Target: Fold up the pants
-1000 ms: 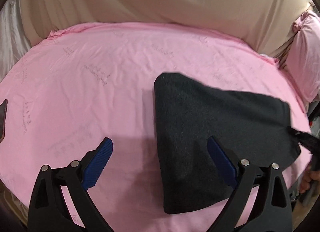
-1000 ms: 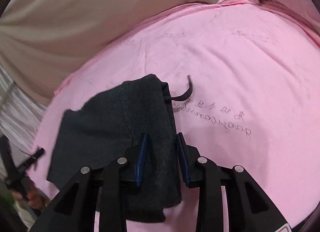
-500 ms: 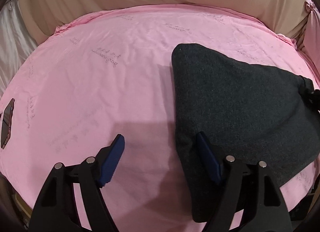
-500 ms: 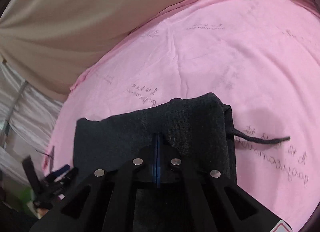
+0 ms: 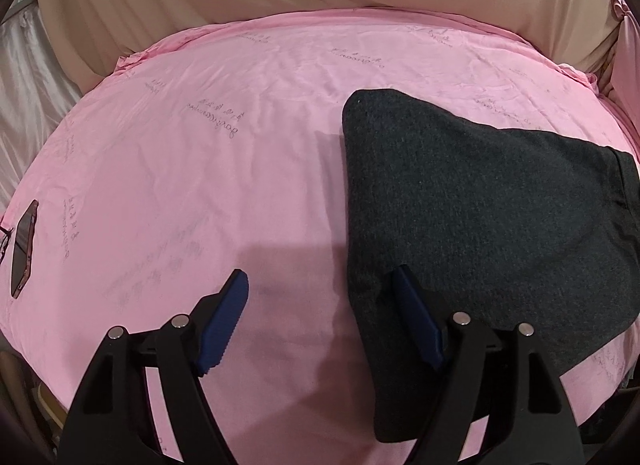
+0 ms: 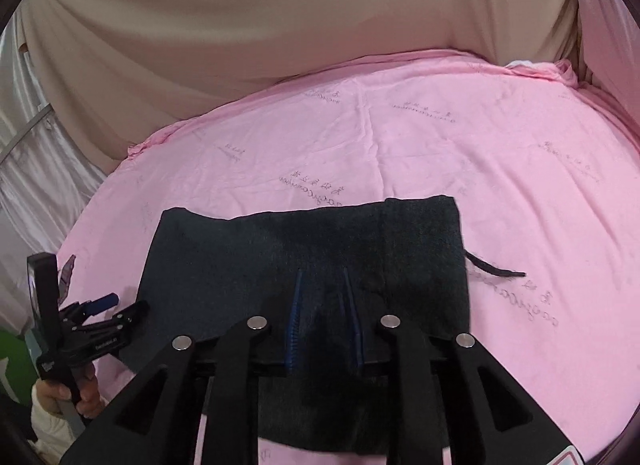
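Note:
Dark grey folded pants (image 5: 480, 201) lie on a pink sheet (image 5: 240, 153), right of centre in the left wrist view. My left gripper (image 5: 320, 293) is open at the pants' left near edge; its right finger (image 5: 412, 305) touches the fabric, its left finger is over bare sheet. In the right wrist view the pants (image 6: 280, 249) lie as a flat rectangle with a drawstring (image 6: 496, 269) trailing right. My right gripper (image 6: 324, 289) sits over the near edge of the pants with a narrow gap between the jaws; a grip on fabric cannot be told. The left gripper also shows (image 6: 108, 305) at far left.
The pink sheet (image 6: 440, 153) covers a rounded bed with printed script. A beige cloth backdrop (image 6: 280, 25) stands behind it. A dark flat object (image 5: 24, 241) lies at the sheet's left edge. Silvery fabric (image 5: 24, 73) hangs at left.
The right gripper's jaws were wider, then tight together, and now stand slightly apart over the pants. The pants now lie flatter and squarer. The left gripper moved in to the pants' left edge.

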